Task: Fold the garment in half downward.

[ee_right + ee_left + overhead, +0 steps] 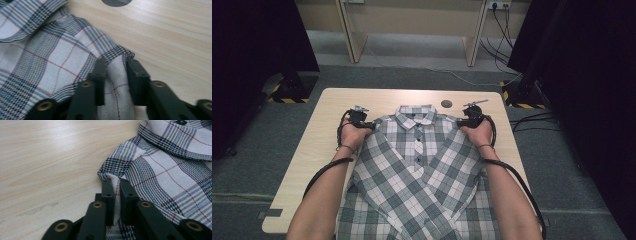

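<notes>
A grey, white and blue plaid shirt (419, 165) lies front-up on the wooden table (322, 145), collar (416, 115) at the far end and sleeves folded across its front. My left gripper (368, 124) is at the shirt's left shoulder. In the left gripper view its jaws (116, 181) stand close together, pinching the shoulder edge of the shirt (170, 170). My right gripper (463, 122) is at the right shoulder. Its jaws (116, 61) press on a thicker fold of the shirt (50, 55) that fills the gap between them.
A round grey cable hole (446, 104) sits in the table just beyond the collar, also seen as a cable hole (116, 2) ahead of the right gripper. Bare wood (50, 157) lies left of the shirt. Dark curtains and stand bases (292, 92) flank the table.
</notes>
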A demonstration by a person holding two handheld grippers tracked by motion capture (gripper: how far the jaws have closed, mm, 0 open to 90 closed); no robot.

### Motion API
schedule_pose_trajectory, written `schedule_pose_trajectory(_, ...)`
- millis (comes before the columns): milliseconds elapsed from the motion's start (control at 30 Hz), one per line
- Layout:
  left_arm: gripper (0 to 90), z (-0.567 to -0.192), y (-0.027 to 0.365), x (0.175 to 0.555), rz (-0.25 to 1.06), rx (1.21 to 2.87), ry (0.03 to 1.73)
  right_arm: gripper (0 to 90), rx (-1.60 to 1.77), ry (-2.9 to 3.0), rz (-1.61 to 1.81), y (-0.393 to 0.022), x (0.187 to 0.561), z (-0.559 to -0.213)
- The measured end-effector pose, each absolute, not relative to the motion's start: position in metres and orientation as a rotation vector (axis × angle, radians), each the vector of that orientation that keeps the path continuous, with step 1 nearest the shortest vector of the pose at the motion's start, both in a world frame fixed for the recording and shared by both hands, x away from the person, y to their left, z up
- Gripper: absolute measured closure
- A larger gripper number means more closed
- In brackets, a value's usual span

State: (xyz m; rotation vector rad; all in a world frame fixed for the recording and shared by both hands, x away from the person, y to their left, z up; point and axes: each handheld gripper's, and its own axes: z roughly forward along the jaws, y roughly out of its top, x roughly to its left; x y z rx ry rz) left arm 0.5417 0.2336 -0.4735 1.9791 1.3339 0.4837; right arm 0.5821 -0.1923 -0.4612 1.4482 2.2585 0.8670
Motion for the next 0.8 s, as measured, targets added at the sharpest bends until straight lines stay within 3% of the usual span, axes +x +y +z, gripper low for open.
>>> schedule_pose_trajectory(133,85.8,-0.472,0.234,0.543,0.459,1.961,1.371,85.4,1.453,2.275,0.919,-0.193,0.581,-0.462)
schedule_pose_trajectory(400,86.8,-0.464,0.233,0.546,0.448,1.900,1.403,87.0,1.490,2.254,0.930,-0.194,0.580,-0.458)
schedule_pose_trajectory(800,86.9,-0.407,0.226,0.552,0.519,1.813,1.342,87.1,1.453,2.127,1.032,-0.207,0.574,-0.413)
